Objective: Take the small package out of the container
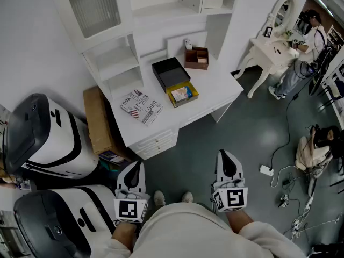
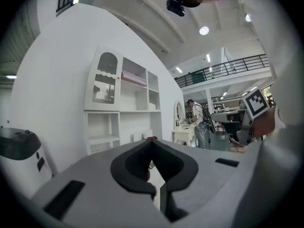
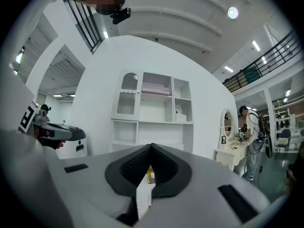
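Well clear of desk point(image 1: 215, 85): left gripper point(image 1: 139, 165), right gripper point(image 1: 225, 154), fingers clenched, empty; small package point(image 1: 181, 93) in container point(image 1: 184, 102) near desk edge.

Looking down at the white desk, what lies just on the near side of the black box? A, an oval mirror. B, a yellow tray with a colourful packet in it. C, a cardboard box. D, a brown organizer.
B: the yellow tray holding a colourful packet lies right against the near side of the black box, while the brown organizer stands on the far side.
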The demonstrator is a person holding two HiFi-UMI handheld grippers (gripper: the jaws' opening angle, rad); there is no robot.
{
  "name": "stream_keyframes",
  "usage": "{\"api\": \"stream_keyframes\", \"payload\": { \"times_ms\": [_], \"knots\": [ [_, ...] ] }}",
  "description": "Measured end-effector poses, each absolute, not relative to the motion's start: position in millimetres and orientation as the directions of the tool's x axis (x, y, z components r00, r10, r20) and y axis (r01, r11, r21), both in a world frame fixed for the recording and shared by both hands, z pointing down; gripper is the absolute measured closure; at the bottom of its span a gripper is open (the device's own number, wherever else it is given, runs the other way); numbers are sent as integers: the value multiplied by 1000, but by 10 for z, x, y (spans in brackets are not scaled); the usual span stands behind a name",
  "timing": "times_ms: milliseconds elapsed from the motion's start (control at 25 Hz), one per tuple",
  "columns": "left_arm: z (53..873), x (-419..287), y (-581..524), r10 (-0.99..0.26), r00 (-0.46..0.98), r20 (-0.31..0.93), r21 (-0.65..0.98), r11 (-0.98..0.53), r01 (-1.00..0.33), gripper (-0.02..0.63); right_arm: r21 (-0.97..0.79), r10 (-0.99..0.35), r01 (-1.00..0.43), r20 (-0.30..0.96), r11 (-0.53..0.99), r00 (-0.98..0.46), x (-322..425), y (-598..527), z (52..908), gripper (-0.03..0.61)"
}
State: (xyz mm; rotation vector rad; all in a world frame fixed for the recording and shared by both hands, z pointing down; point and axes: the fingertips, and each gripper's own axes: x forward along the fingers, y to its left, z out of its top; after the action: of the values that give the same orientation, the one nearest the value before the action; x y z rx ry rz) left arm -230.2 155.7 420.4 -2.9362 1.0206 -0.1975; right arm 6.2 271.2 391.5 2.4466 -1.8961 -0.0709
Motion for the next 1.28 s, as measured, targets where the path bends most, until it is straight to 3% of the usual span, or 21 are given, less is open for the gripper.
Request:
{"api": "stream_keyframes", "payload": {
  "times_ms": [720,760,800,840,880,1000,1280],
  "knots": [
    [4223,-2252,1555,-621,776,114,-77,-784,-616,606,46,-978,-977,-23,-207,207,67,2654,3940,549],
    [4220,-2249,1559,-620,776,113,-78,-784,-615,606,36,-980,-979,-24,-200,199,70,2650,3946,524],
    [4223,-2251,1561,-622,775,113,-77,-783,-617,606,25,-981,-981,-23,-192,191,75,2642,3955,322],
    [4230,-2257,1562,-624,773,115,-74,-782,-619,606,20,-983,-982,-22,-185,185,81,2636,3961,229],
    [4237,-2262,1564,-625,772,117,-72,-780,-621,606,26,-983,-983,-25,-183,182,86,2639,3956,200],
    [4245,-2263,1572,-626,771,120,-71,-780,-622,606,64,-980,-979,-64,-194,190,91,2687,3867,156],
    [4247,-2203,1622,-624,772,118,-74,-781,-620,606,71,-977,-978,-98,-198,191,91,2768,3800,154]
  ]
}}
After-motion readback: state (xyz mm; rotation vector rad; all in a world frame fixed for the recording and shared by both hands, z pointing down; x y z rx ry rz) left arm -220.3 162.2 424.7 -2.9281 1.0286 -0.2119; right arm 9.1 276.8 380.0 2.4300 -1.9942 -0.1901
